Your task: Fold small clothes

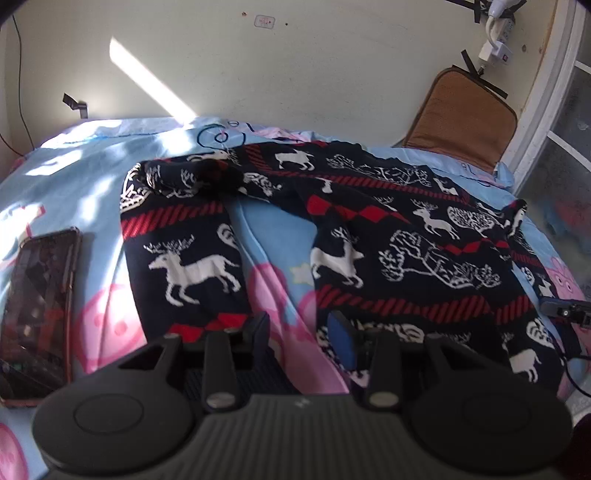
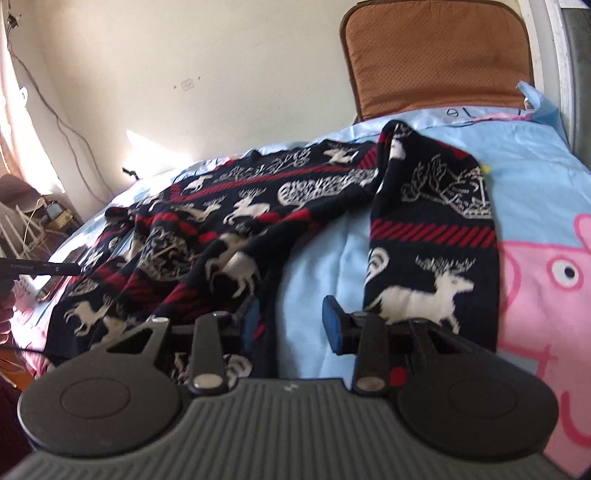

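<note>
A dark navy knit sweater (image 1: 406, 240) with white reindeer and red stripes lies spread on a light blue cartoon bed sheet (image 1: 74, 177). One sleeve (image 1: 184, 258) runs toward me on the left, bent over at its far end. My left gripper (image 1: 301, 332) hovers open over the bare sheet between that sleeve and the sweater's body, with nothing between its fingers. In the right wrist view the sweater's body (image 2: 221, 221) lies rumpled on the left and the other sleeve (image 2: 432, 240) lies flat on the right. My right gripper (image 2: 291, 325) stands open over the sheet (image 2: 535, 166) between them, holding nothing.
A phone (image 1: 37, 306) in a reddish case lies on the sheet left of the sleeve. A brown cushion (image 1: 461, 118) (image 2: 436, 59) leans against the wall at the bed's far end. Cables and a power strip (image 1: 498, 29) hang on the wall.
</note>
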`<state>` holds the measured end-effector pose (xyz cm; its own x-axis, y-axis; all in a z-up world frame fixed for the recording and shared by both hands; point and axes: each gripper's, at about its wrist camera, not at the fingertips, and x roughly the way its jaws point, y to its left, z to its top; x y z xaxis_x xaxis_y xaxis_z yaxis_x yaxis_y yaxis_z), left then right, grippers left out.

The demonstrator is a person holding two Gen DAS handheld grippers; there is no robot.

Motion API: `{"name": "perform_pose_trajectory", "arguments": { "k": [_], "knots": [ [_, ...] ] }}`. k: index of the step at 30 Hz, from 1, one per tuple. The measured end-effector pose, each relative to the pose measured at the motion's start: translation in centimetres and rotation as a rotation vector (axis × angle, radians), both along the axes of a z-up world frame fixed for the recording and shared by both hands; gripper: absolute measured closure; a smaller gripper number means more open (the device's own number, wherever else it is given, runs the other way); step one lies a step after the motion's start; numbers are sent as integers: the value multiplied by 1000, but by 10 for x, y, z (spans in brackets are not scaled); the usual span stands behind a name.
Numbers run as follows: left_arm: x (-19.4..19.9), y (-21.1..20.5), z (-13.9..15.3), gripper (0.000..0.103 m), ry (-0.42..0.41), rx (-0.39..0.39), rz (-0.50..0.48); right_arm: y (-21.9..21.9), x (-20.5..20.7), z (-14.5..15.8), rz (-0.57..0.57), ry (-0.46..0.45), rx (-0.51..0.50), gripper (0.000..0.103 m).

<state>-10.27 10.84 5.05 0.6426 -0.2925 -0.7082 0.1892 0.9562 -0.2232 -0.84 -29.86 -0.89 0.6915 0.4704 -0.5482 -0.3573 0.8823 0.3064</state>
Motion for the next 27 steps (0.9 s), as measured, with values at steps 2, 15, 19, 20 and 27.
{"name": "perform_pose_trajectory", "arguments": {
  "k": [2,15,19,20,27],
  "knots": [
    [-9,-2,-7,64,15,6,-2,14,-11,-7,33,8,-52,62],
    [-57,-45,-20,95,-12,80,-72,26,-67,1,-125,-230,-224,93],
    [-68,-29,-7,96,4,44,-34,7,-82,18,-174,-276,-198,93],
    [-77,-21,3,96,-4,39,-25,8,-86,21,-176,-278,-210,93],
    [-122,16,14,96,67,106,15,23,-88,2,-94,-114,-255,93]
  ]
}}
